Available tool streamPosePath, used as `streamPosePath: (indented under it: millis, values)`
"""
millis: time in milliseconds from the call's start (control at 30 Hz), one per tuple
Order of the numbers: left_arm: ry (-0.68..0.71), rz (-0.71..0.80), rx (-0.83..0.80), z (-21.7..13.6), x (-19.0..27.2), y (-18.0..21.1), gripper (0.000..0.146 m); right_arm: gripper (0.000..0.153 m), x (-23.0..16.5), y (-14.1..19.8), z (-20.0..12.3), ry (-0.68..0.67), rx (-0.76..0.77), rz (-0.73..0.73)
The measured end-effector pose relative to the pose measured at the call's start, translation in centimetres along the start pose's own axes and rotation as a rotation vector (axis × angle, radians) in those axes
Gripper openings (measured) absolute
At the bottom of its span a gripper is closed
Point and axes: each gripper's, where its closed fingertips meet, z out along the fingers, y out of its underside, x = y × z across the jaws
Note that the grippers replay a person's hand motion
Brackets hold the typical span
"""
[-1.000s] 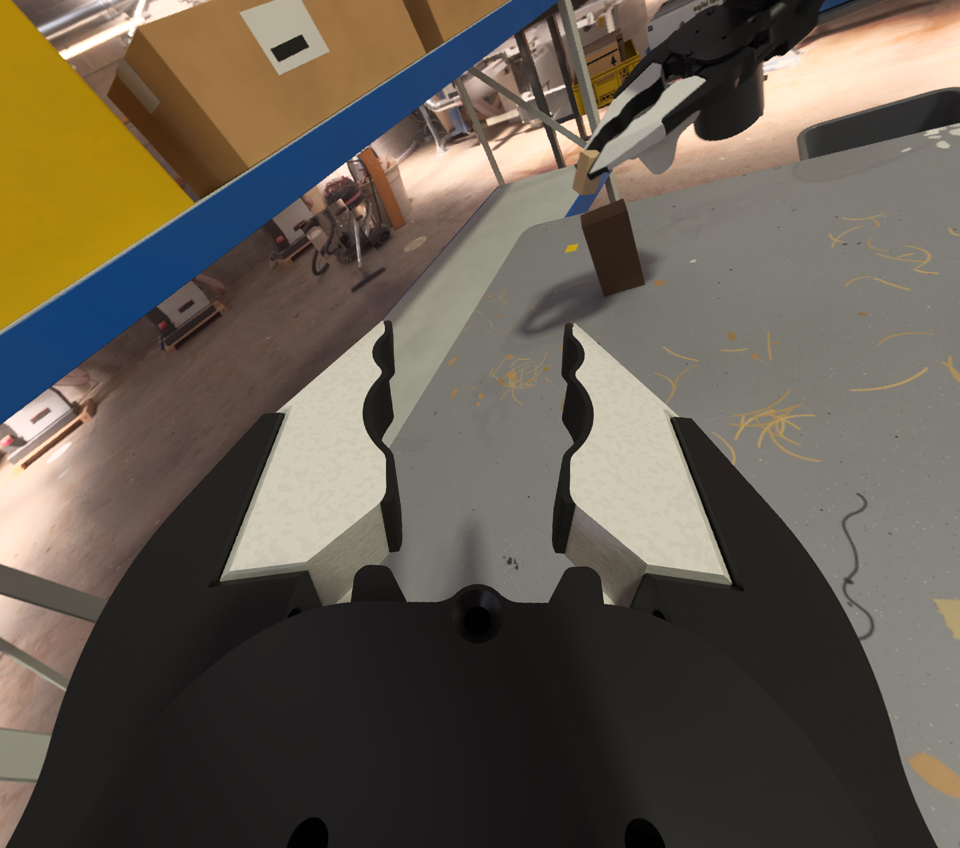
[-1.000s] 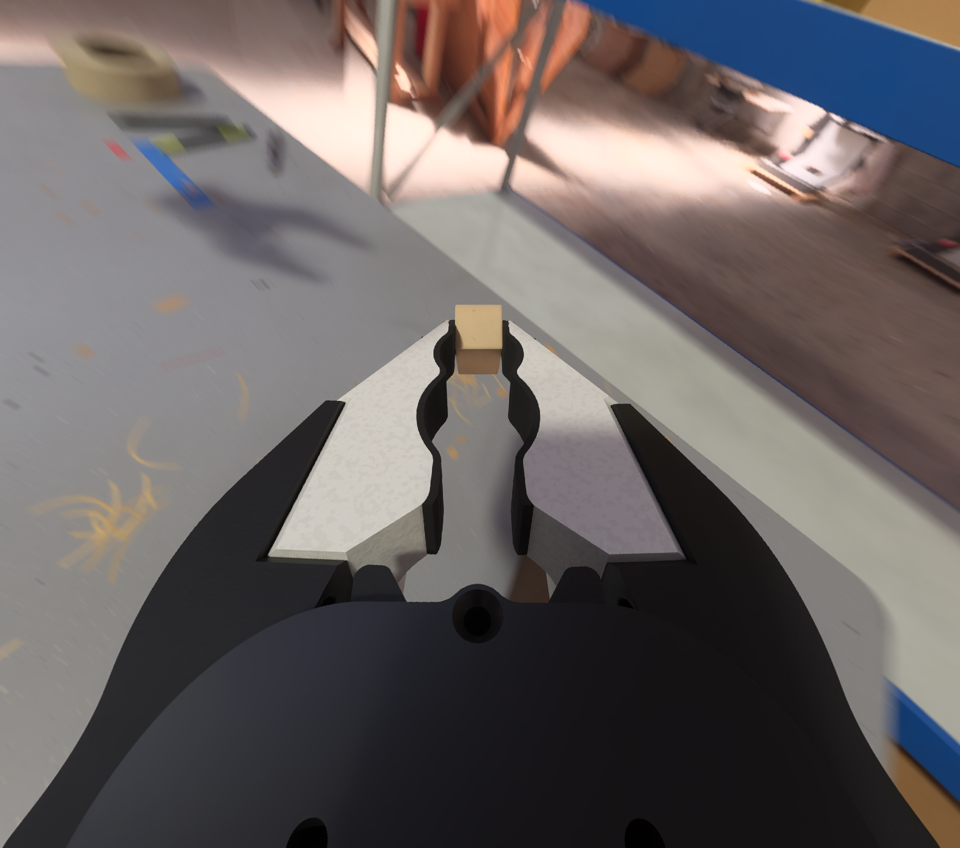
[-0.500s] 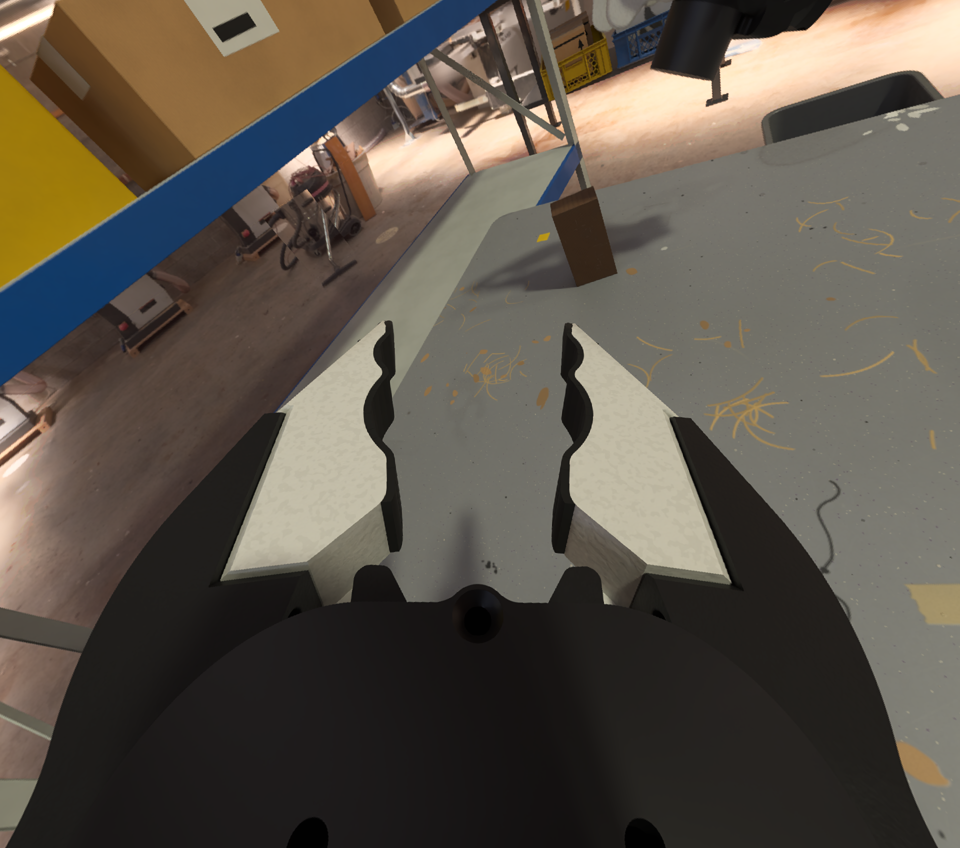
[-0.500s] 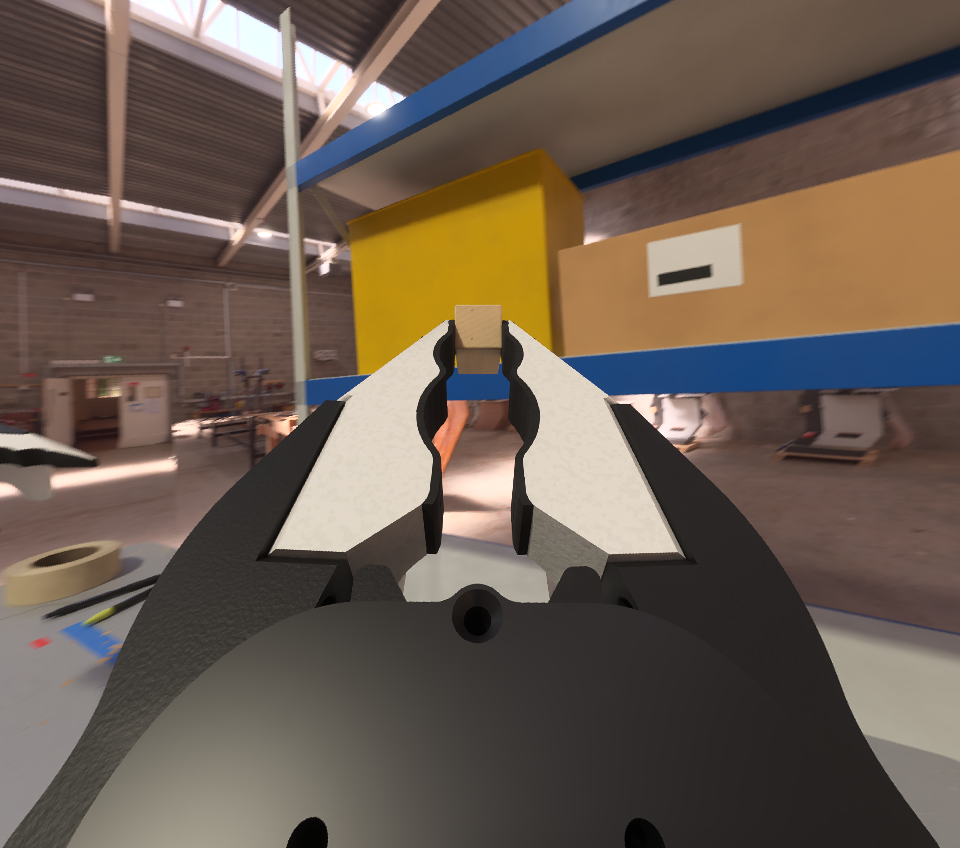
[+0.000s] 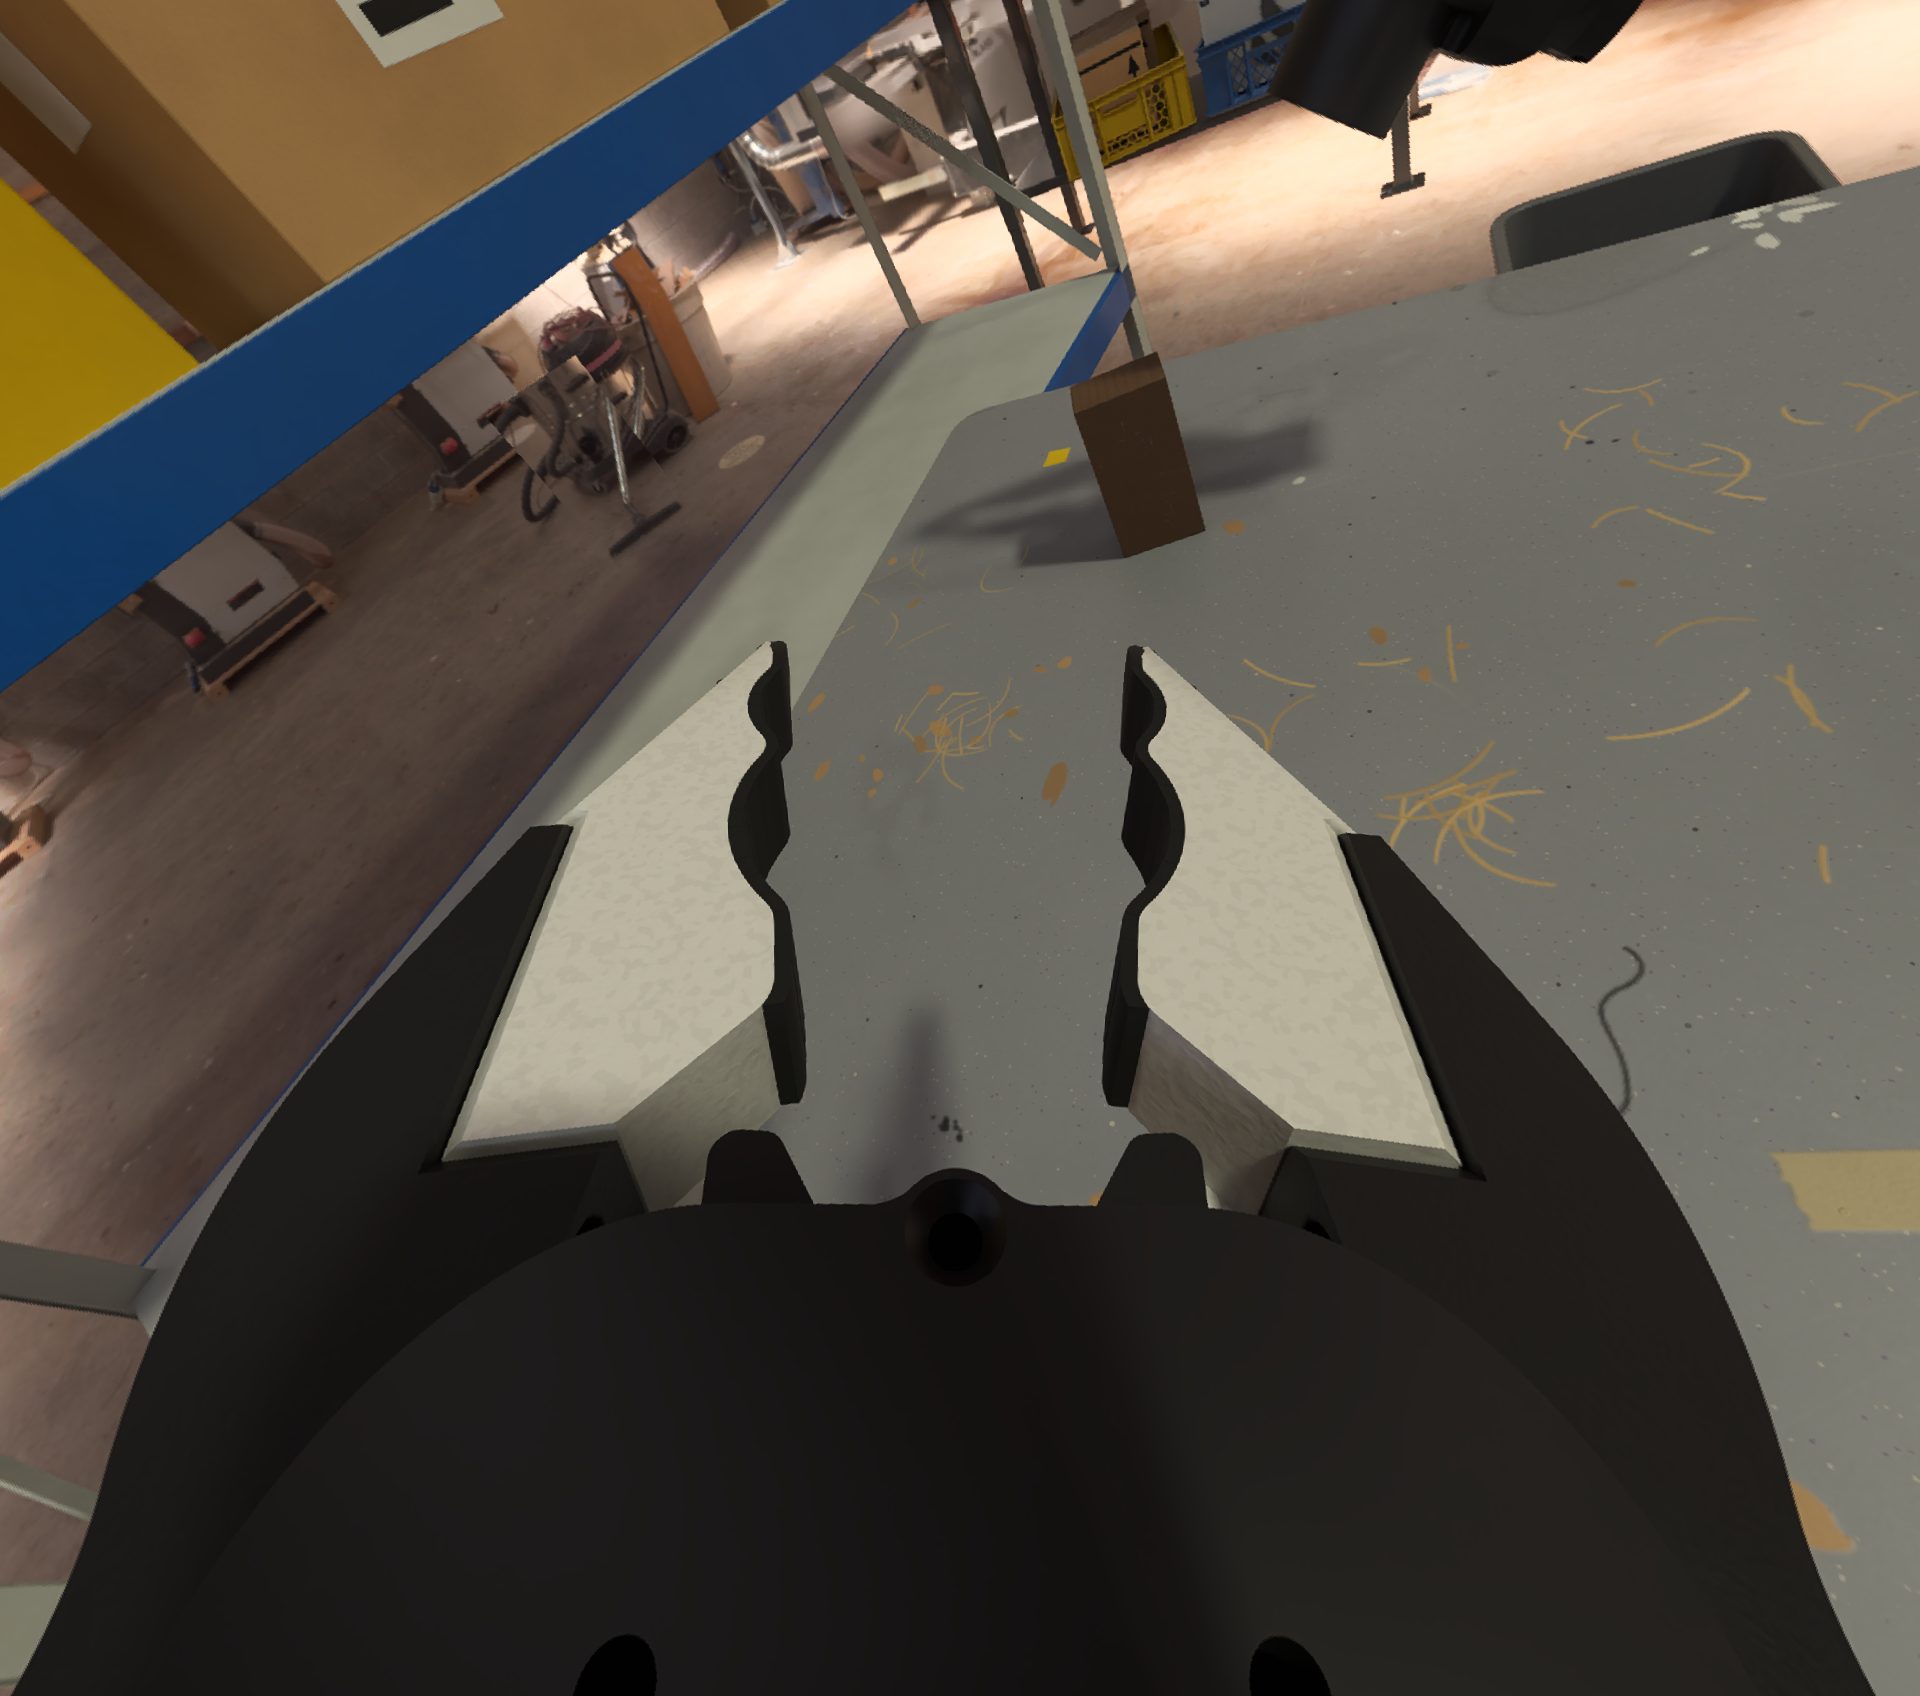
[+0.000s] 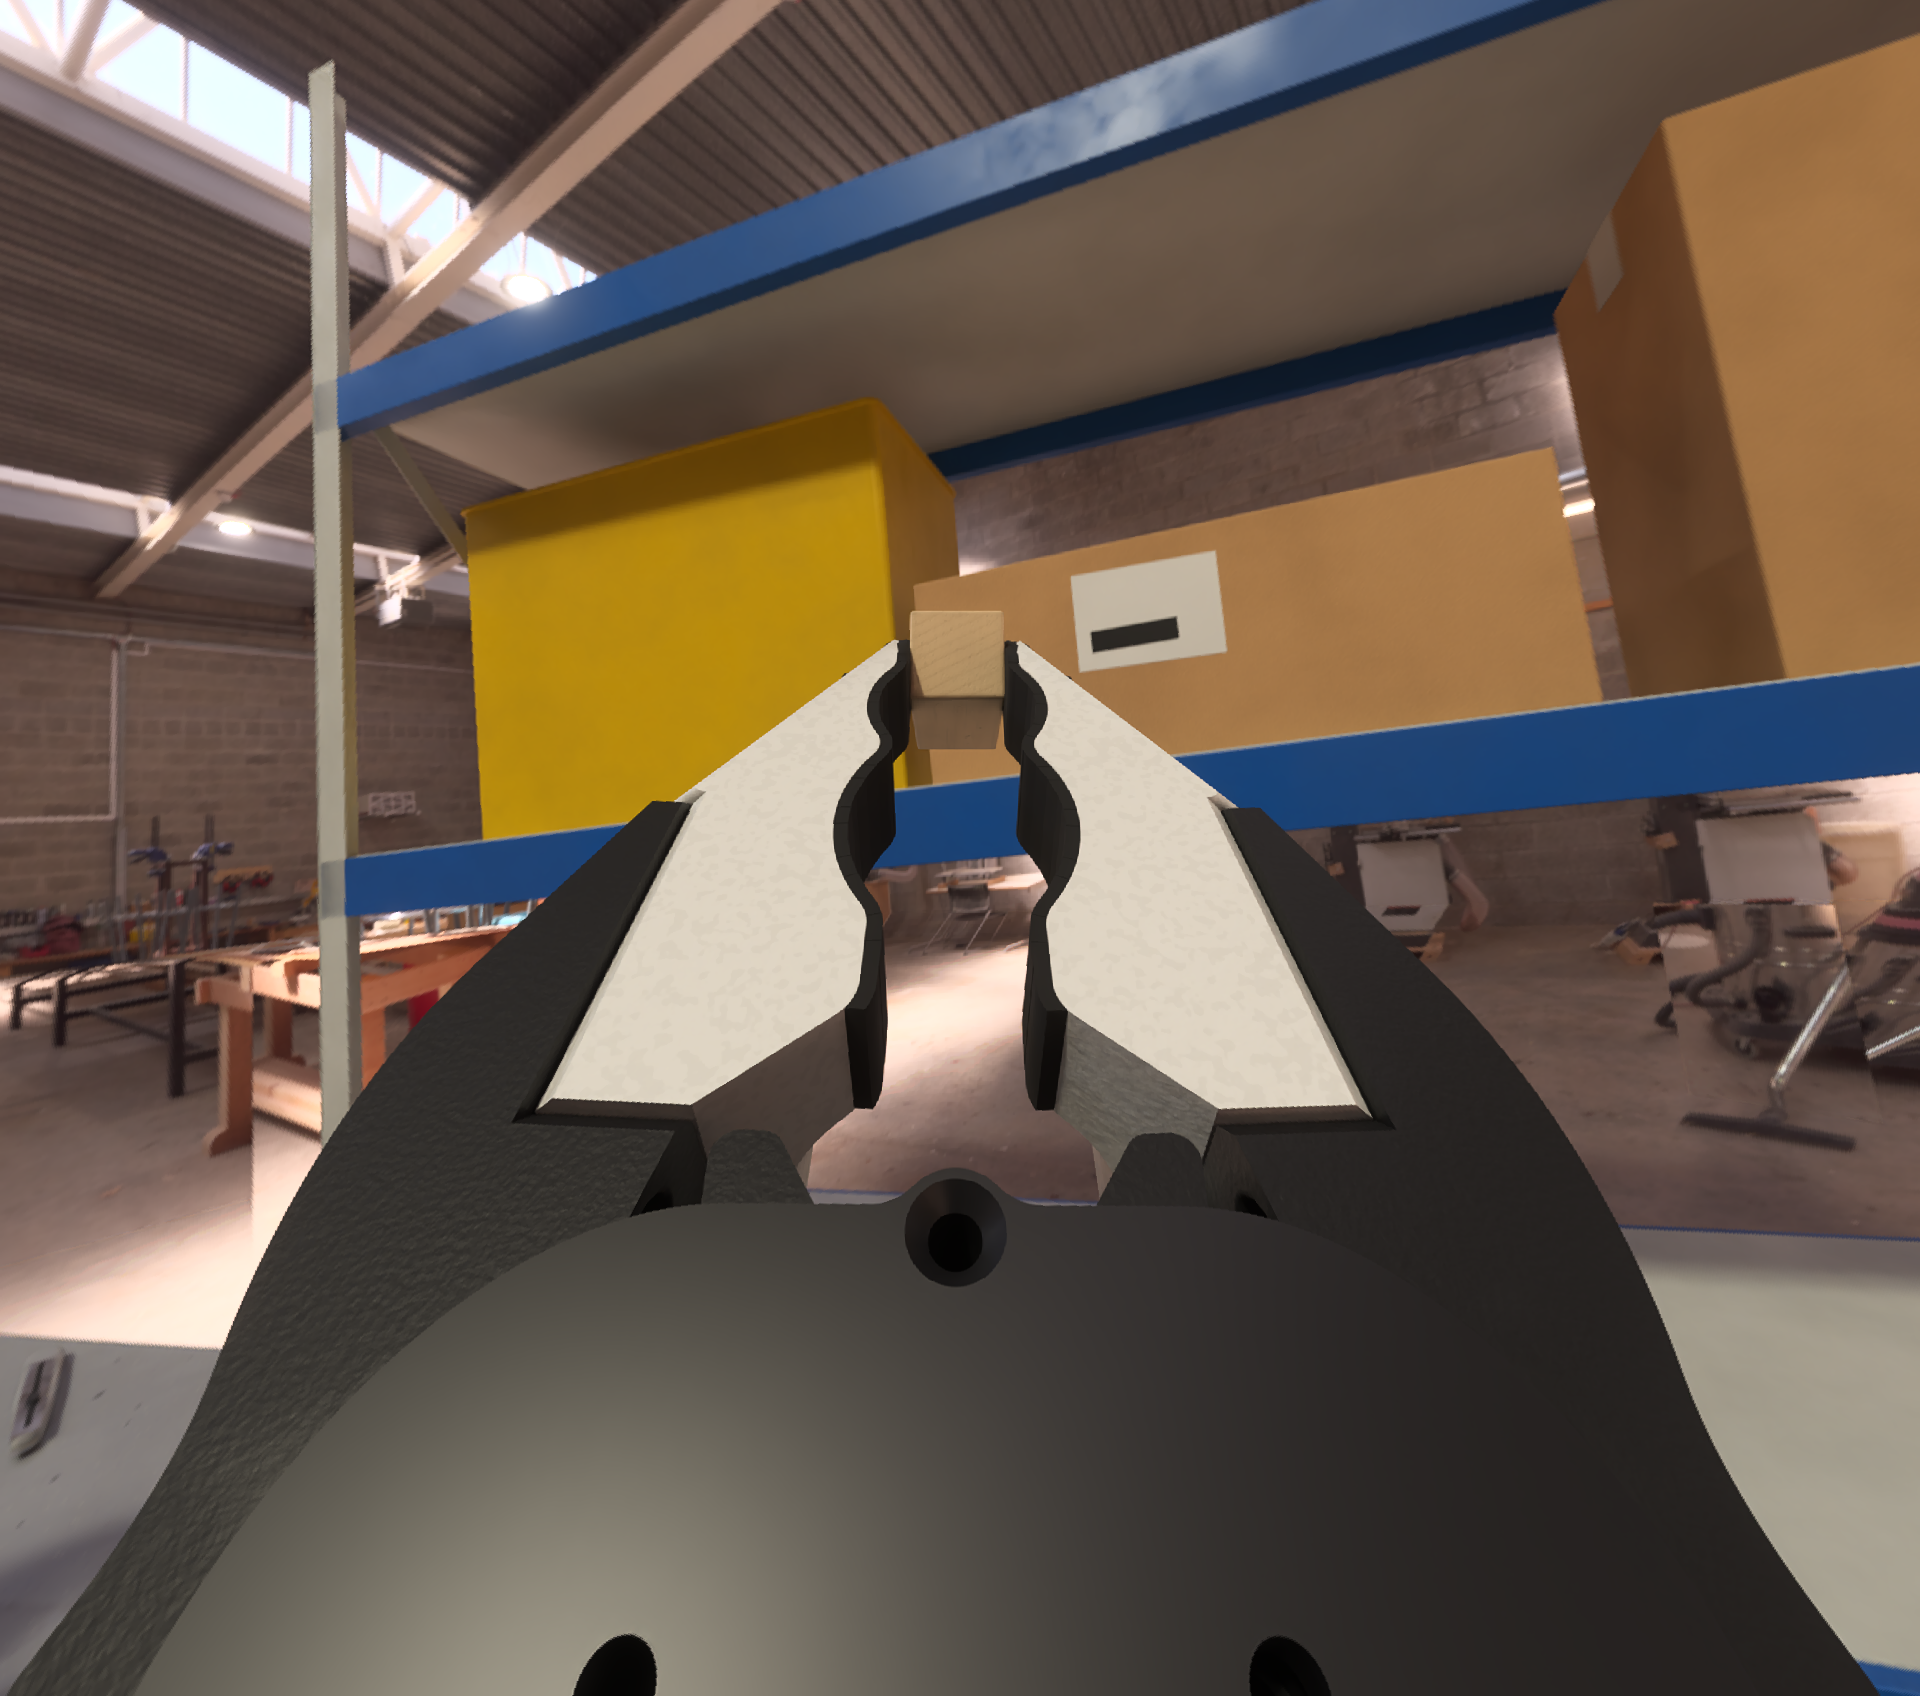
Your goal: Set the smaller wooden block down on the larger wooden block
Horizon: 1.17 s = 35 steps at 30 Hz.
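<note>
- We are pinching the small pale wooden block (image 6: 956, 678) at the very tips of our right gripper (image 6: 956, 690), aiming level at the shelving; a slip is threatening.
- Our left gripper (image 5: 954, 690) is hanging apart, empty.
- The dark larger wooden block (image 5: 1138, 467) is standing on the grey table (image 5: 1558, 628), below and out of the right wrist view; we are risking a blind, off-centre drop.
- Compared with a second ago, we are carrying higher and tipped up from the table.

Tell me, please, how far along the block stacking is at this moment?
Done: the right gripper has the smaller wooden block pinched at its fingertips, lifted well above the table. In hand: it points level toward the shelving, not down at the target. Left: carrying the block over the larger wooden block, which stands bare on the table, and setting it on top. The left gripper is open and idle.
</note>
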Motion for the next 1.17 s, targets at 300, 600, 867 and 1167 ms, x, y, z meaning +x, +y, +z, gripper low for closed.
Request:
streamPosePath:
  millis: [300,600,867,1167]
  values:
    - [0.018,0.003,-0.012,0.3,0.4,0.2,0.064,0.017,0.5,16.6,-3.6,-0.054,-1.018,-0.181]
    - [0.040,-0.040,0.006,0.3,0.4,0.3,0.065,0.055,-0.2,17.2,-6.5,-0.097,-1.319,-0.391]
    - [0.210,-0.205,0.189,-0.1,2.0,-2.4,0.064,0.047,-18.0,8.4,-4.1,-0.766,-0.794,-0.223]
    - [0.623,-0.271,0.268,-1.4,7.6,-4.1,0.064,0.046,-32.1,6.0,-7.1,-1.085,-0.587,-0.181]
